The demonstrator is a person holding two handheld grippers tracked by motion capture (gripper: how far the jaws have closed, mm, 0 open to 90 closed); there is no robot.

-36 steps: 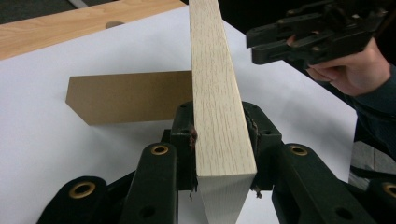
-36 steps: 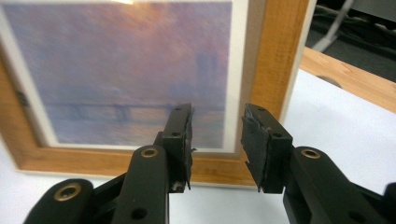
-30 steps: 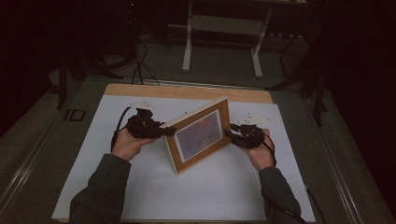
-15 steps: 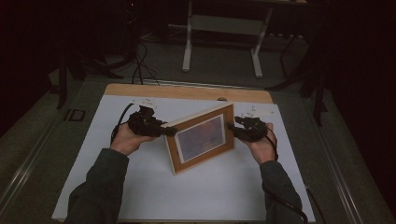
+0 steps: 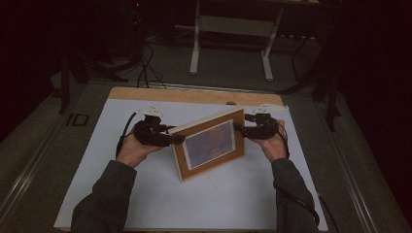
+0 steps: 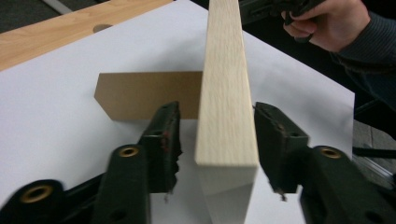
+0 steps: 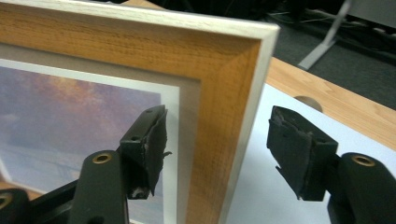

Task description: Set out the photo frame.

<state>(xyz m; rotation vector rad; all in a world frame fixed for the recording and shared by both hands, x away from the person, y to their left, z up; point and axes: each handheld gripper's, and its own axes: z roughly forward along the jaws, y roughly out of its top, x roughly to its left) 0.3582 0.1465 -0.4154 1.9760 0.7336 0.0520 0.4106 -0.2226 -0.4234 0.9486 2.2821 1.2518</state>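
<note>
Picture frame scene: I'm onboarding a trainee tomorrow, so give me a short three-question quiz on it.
1. True or false: the left gripper has its pads pressed tight on the picture frame.
2. What holds the frame standing behind it? A) a brown easel flap B) a stack of books C) a hand
3. Fill in: the frame stands on a sheet of ____ paper.

Key:
1. False. Both pads stand off the frame's edge, having just opened; the right gripper has just opened too and straddles the other edge with gaps.
2. A, the brown flap resting on the paper.
3. White.
</note>
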